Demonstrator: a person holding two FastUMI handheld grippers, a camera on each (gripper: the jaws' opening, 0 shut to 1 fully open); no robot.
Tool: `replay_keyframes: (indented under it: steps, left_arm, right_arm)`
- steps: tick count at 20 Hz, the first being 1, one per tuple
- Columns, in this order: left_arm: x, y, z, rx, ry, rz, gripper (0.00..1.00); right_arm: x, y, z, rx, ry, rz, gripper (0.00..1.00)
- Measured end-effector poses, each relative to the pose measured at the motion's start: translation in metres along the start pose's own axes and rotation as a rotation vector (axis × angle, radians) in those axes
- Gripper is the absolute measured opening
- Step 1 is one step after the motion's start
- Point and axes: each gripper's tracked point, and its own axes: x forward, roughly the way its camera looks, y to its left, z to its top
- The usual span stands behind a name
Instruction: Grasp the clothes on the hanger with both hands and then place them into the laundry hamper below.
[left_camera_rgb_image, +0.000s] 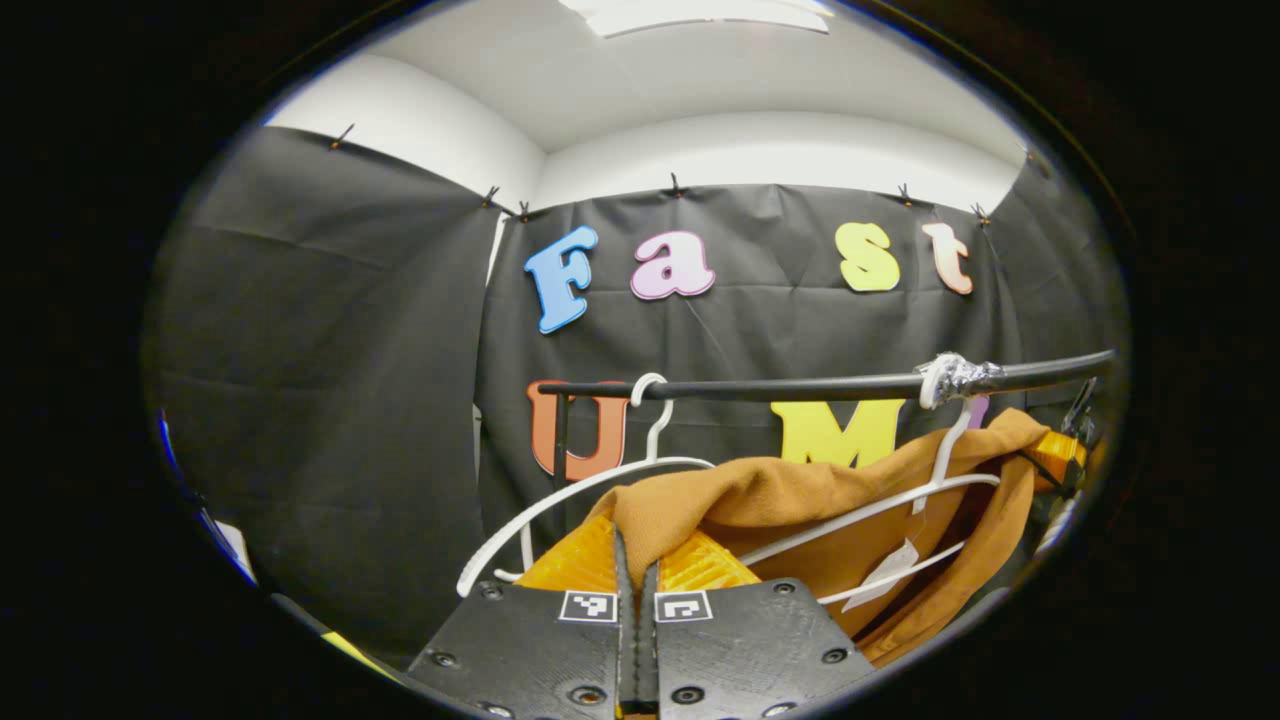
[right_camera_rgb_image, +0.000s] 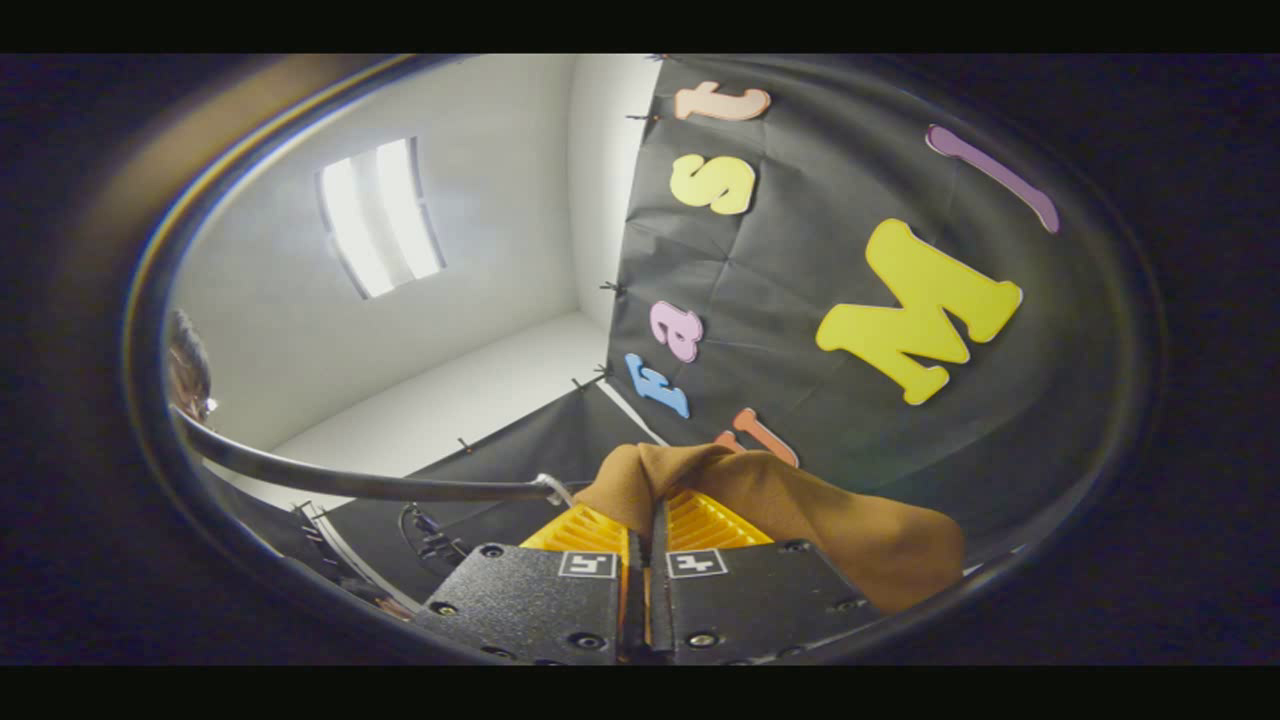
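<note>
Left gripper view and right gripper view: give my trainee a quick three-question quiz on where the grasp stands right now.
1. True or false: the left gripper is shut on the brown garment.
2. What does the white hanger hang from?
3. The right gripper is: A) open, B) shut on the brown garment, C) shut on the rail.

Key: 1 true; 2 the black rail; 3 B.

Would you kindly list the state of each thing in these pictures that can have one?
left gripper: shut on the brown garment.
right gripper: shut on the brown garment.
brown garment: partly draped on the right hanger, pinched at two places.
right hanger: hooked on the rail, tilted.
left hanger: hooked on the rail, bare.
rail: in place, carrying both hangers.
</note>
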Motion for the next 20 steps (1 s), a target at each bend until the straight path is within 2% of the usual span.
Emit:
replay_keyframes:
  steps: [3, 7, 8, 12, 14, 16, 18, 20]
  left_arm:
    - [0.005, -0.006, -0.001, 0.072, 0.025, -0.040, 0.00]
    - [0.020, -0.006, -0.010, 0.129, 0.077, -0.091, 0.00]
    - [0.024, -0.004, -0.014, 0.139, 0.087, -0.097, 0.03]
    - [0.035, -0.003, -0.023, 0.114, 0.112, -0.116, 0.00]
    - [0.033, -0.009, -0.026, 0.116, 0.110, -0.131, 0.00]
    - [0.029, -0.016, -0.031, 0.111, 0.116, -0.141, 0.00]
    - [0.029, -0.019, -0.029, 0.118, 0.109, -0.148, 0.03]
    - [0.029, -0.019, -0.029, 0.113, 0.114, -0.152, 0.02]
  right_arm:
    - [0.002, -0.019, 0.017, -0.125, -0.044, -0.099, 0.05]
    - [0.005, -0.043, 0.038, -0.356, -0.049, -0.250, 0.04]
    - [0.007, -0.049, 0.042, -0.393, -0.052, -0.285, 0.04]
    - [0.022, -0.059, 0.053, -0.504, -0.035, -0.348, 0.04]
    - [0.025, -0.067, 0.059, -0.519, -0.031, -0.371, 0.05]
    - [0.021, -0.084, 0.056, -0.547, 0.005, -0.427, 0.05]
    - [0.020, -0.083, 0.060, -0.550, -0.001, -0.431, 0.05]
    - [0.024, -0.085, 0.059, -0.549, 0.008, -0.422, 0.05]
